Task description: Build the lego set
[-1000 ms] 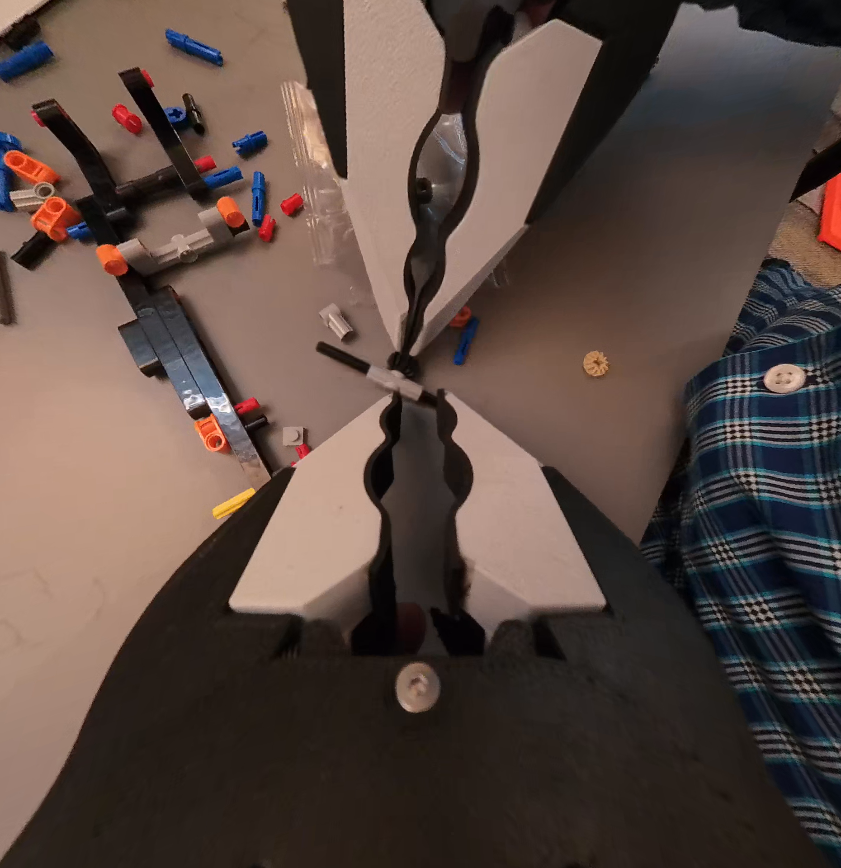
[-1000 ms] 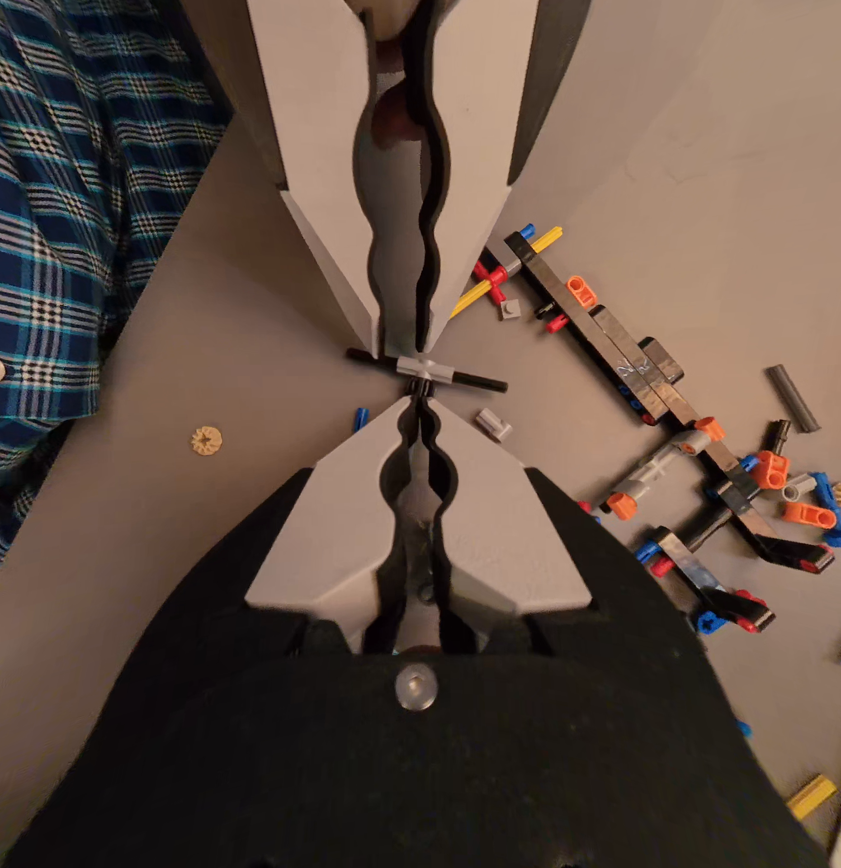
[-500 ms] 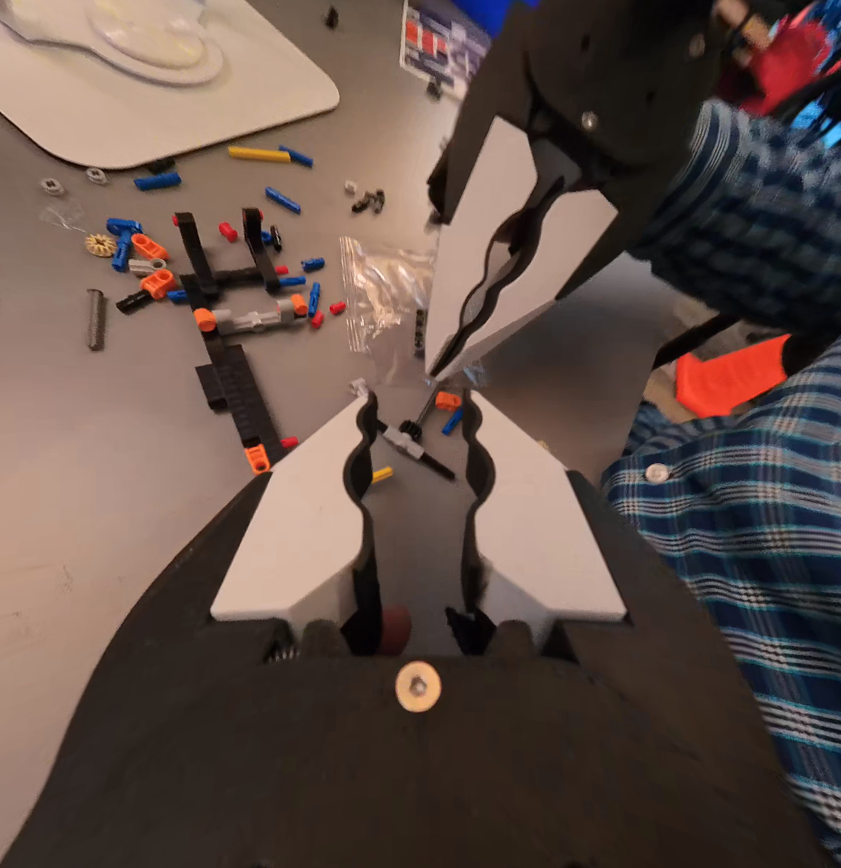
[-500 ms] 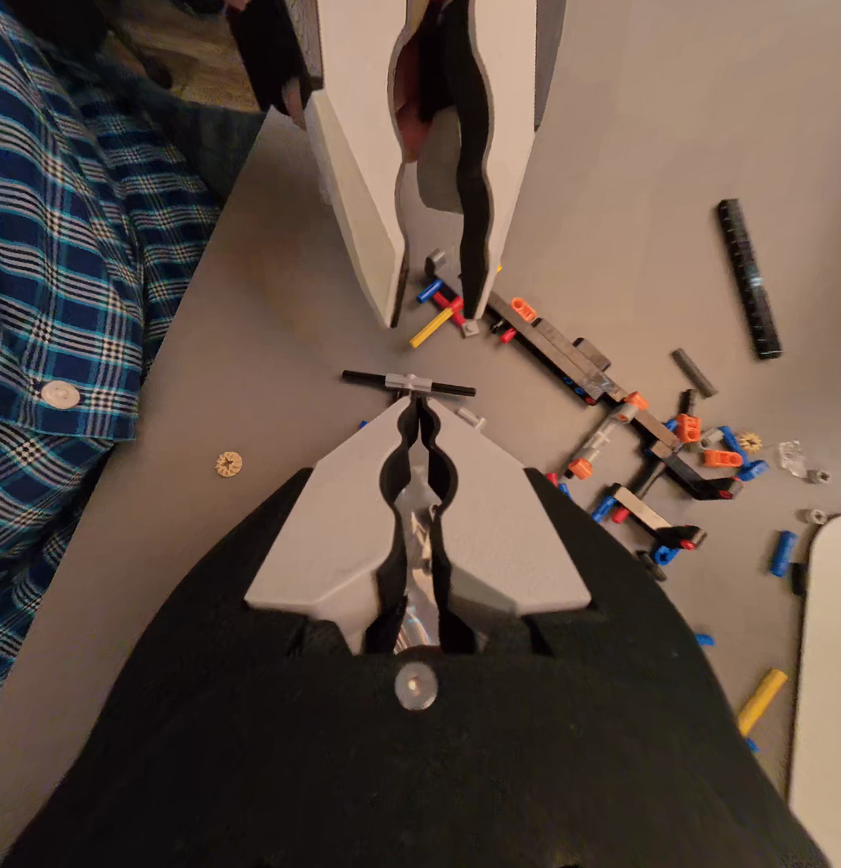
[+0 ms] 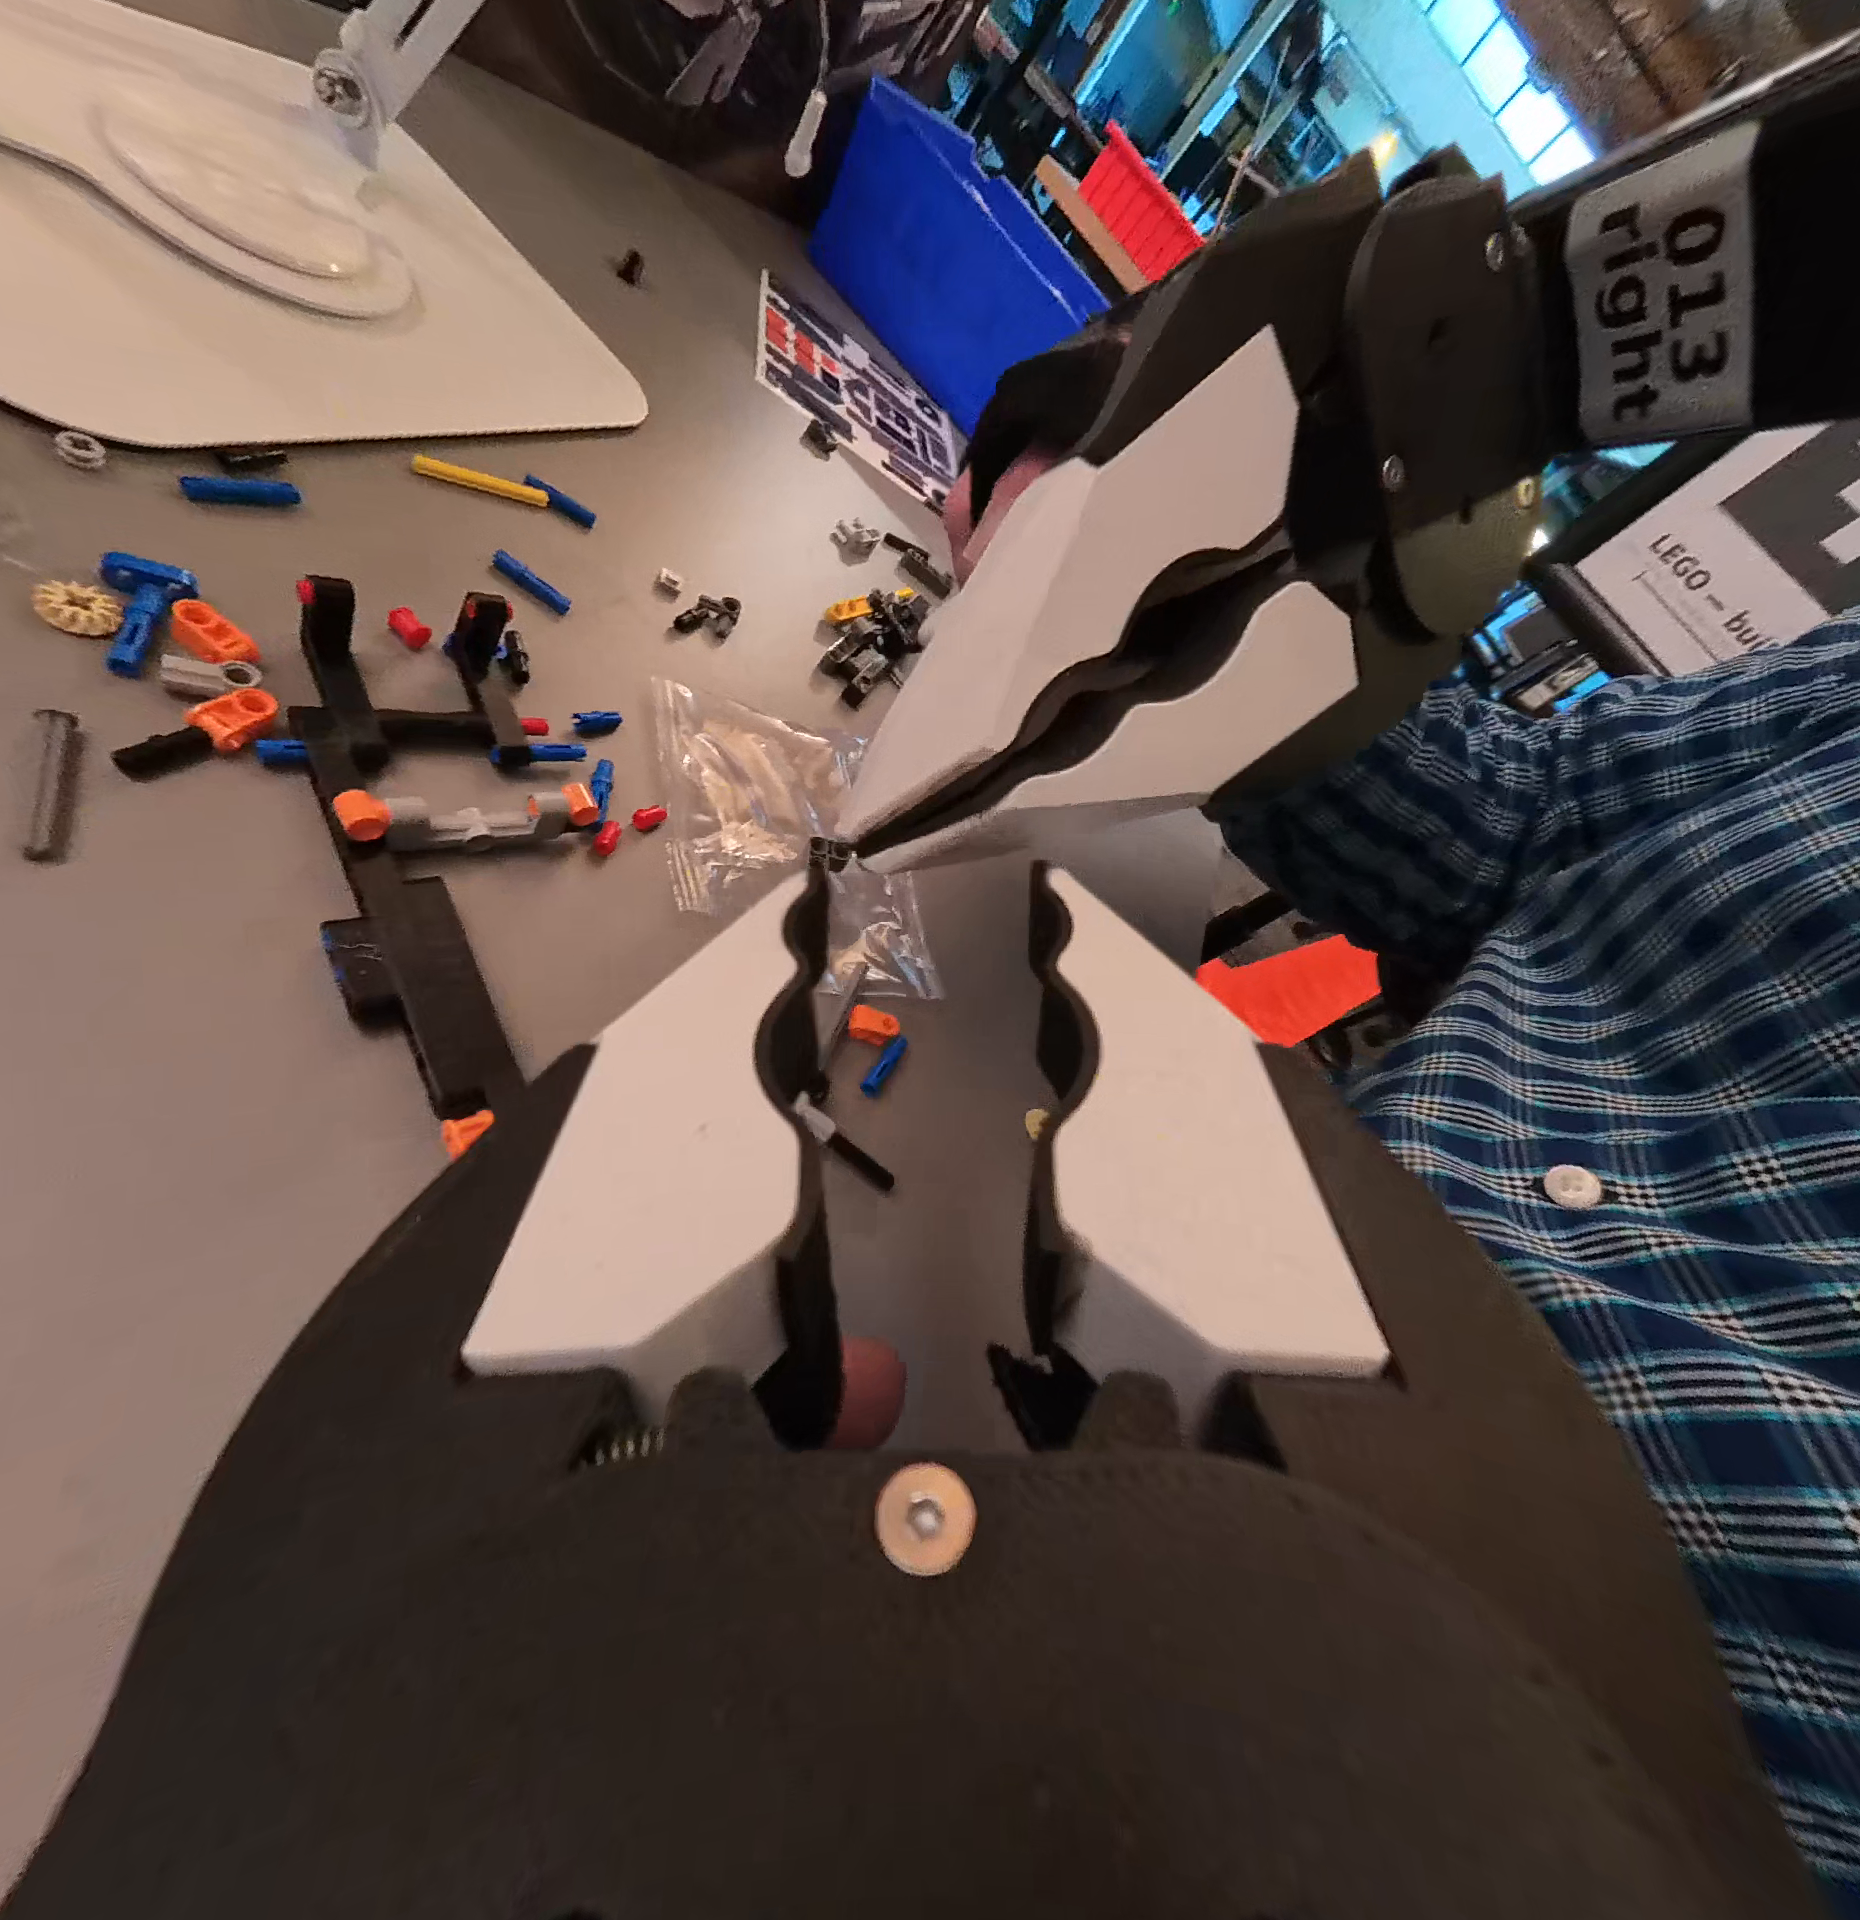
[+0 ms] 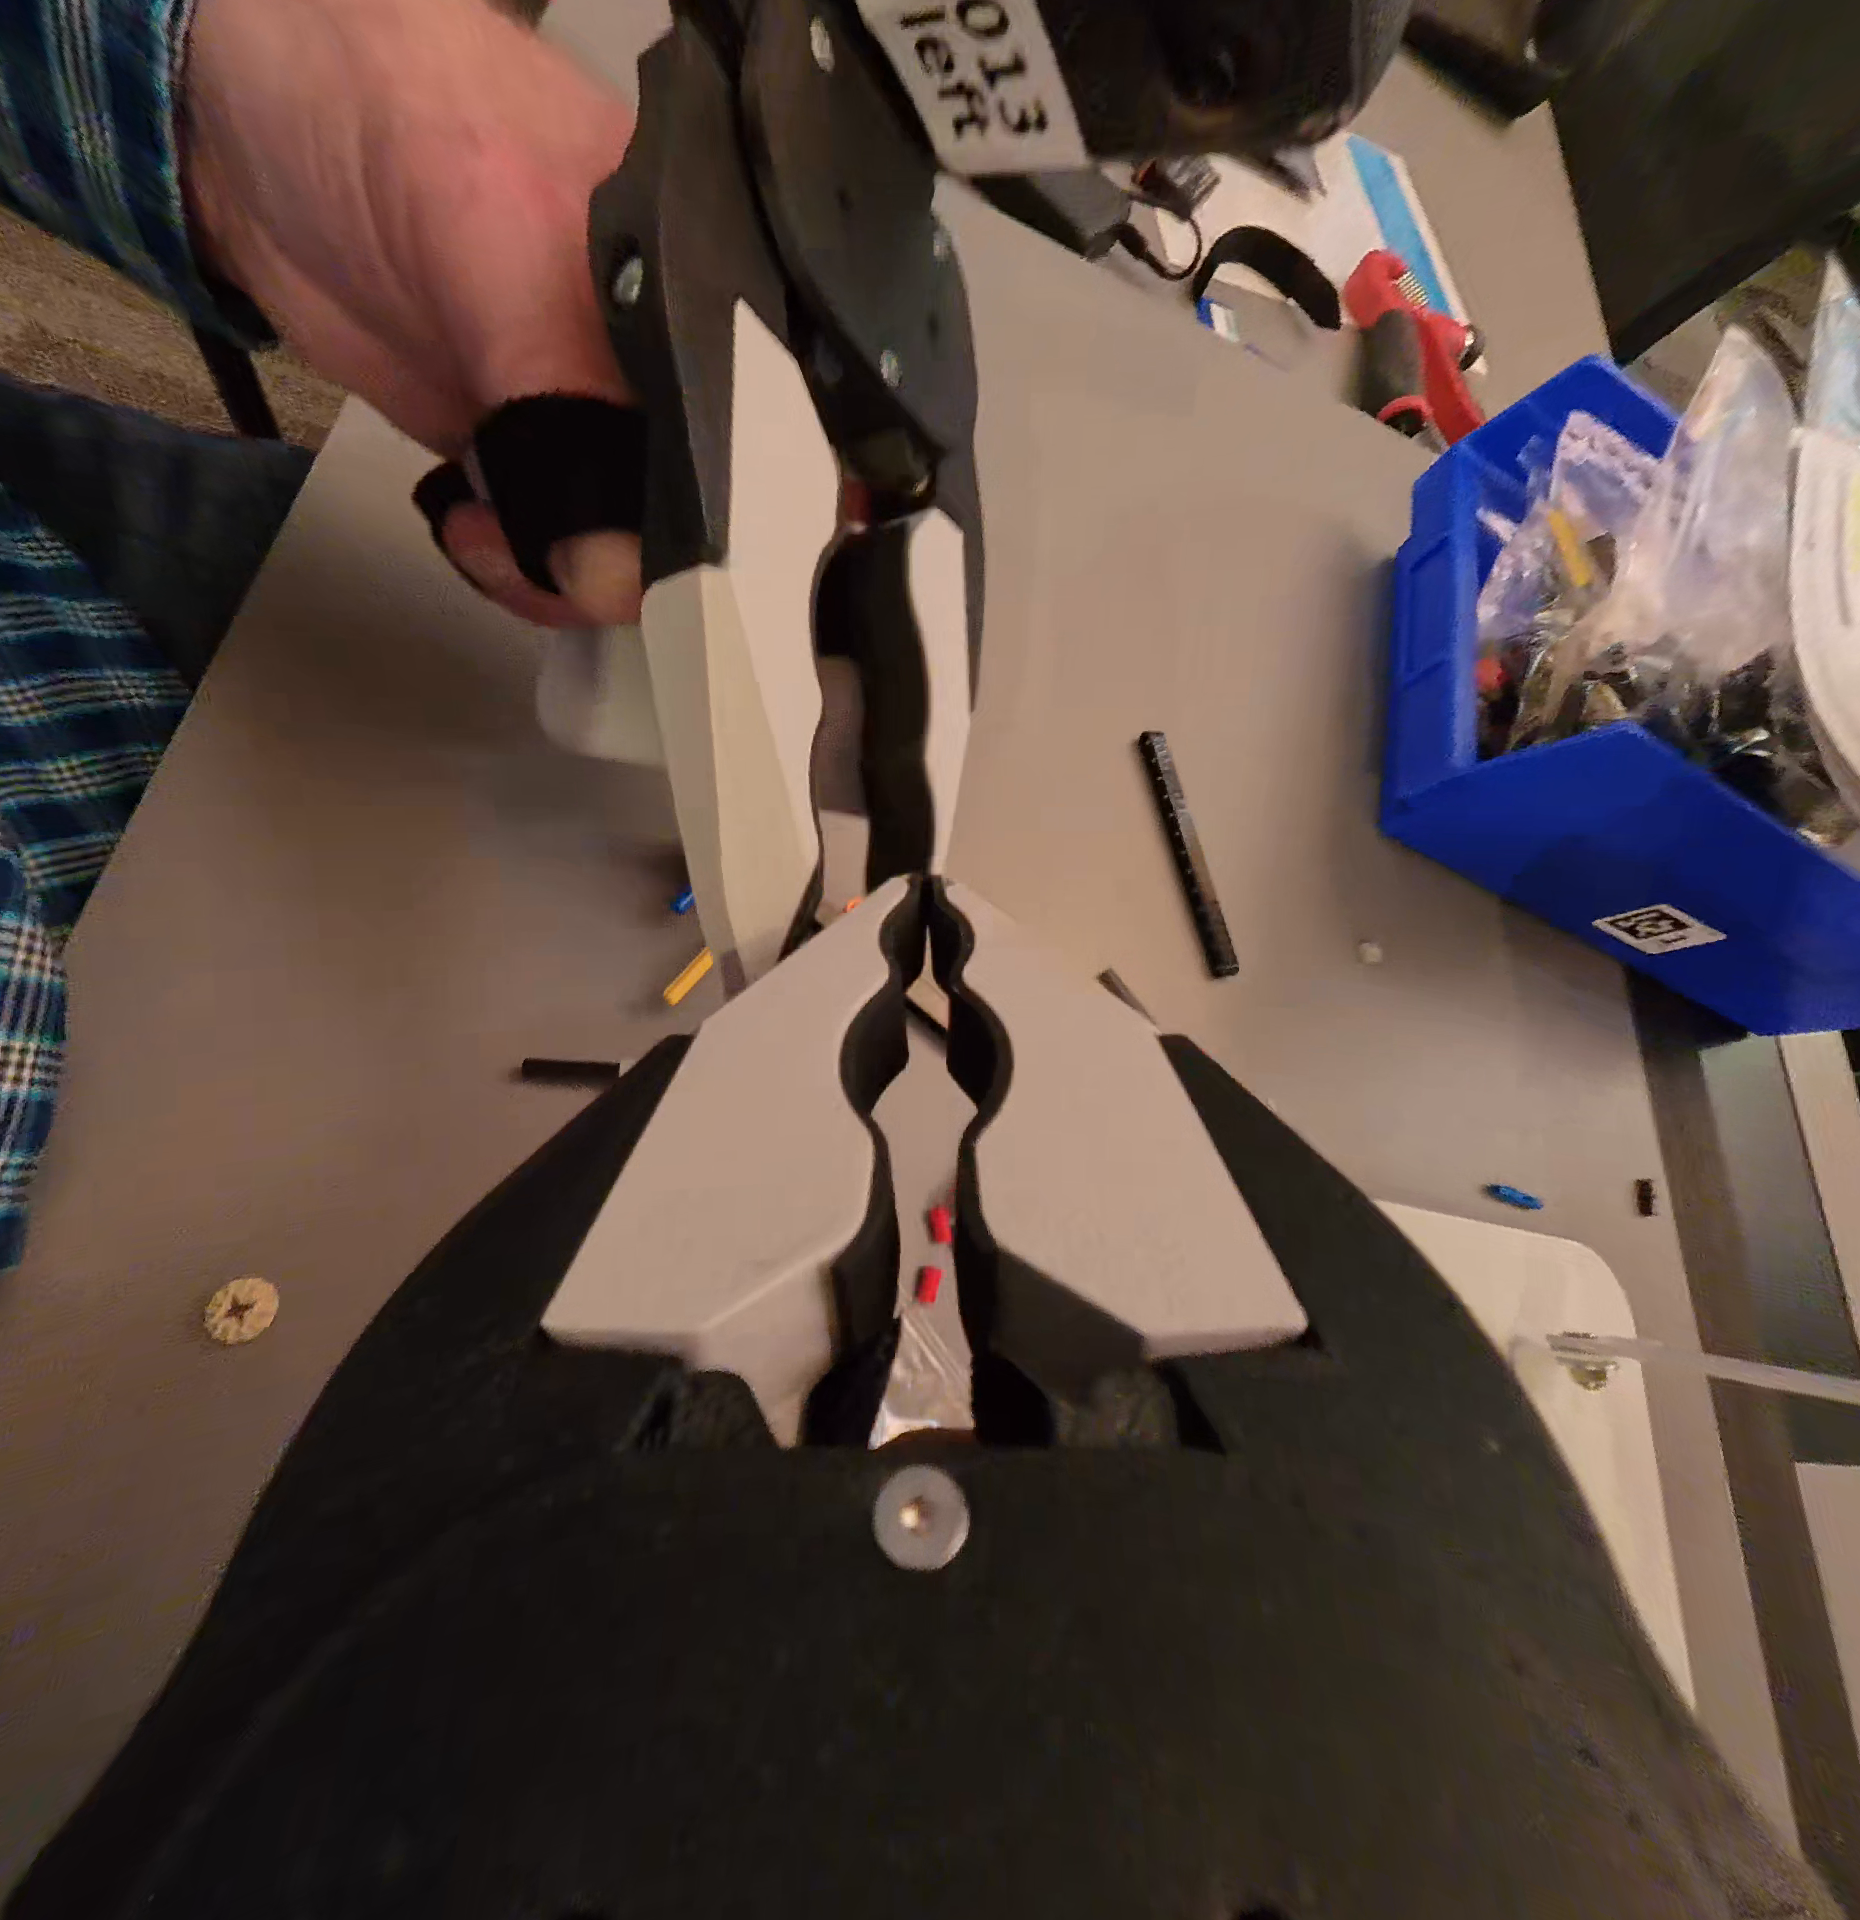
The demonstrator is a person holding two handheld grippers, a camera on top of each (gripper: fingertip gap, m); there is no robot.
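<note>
A black axle with a grey connector (image 5: 838,1135) lies on the grey table (image 5: 178,1143), seen between my left gripper's fingers. An orange piece (image 5: 872,1023) and a blue pin (image 5: 884,1065) lie beside it. My left gripper (image 5: 926,891) is open and empty, raised above the table. My right gripper (image 5: 845,852) is shut, with a small black piece (image 5: 828,852) pinched at its tips, just beyond the left finger's tip. In the right wrist view the right gripper (image 6: 924,891) is shut under the left gripper (image 6: 864,842). One end of the axle (image 6: 567,1068) shows beside it.
A partly built black frame with orange and grey parts (image 5: 386,779) lies left, among loose pins. A clear bag (image 5: 760,790), a white board (image 5: 282,260), a sticker sheet (image 5: 853,405), a blue bin (image 6: 1632,831), a long black beam (image 6: 1186,852) and a tan gear (image 6: 240,1311) lie around. Only a small space, under 4 cm, lies between the two pairs of fingers. From the left gripper's tips to the axle (image 6: 567,1068) is close to 10 cm. It is also in sight in the left wrist view (image 5: 866,1161). My left tips are roughly 10 cm from the blue pin (image 5: 884,1065).
Both grippers have lifted away from the table. The left gripper has opened wide. The axle with the grey connector has left the right gripper's tips and now lies on the table.
</note>
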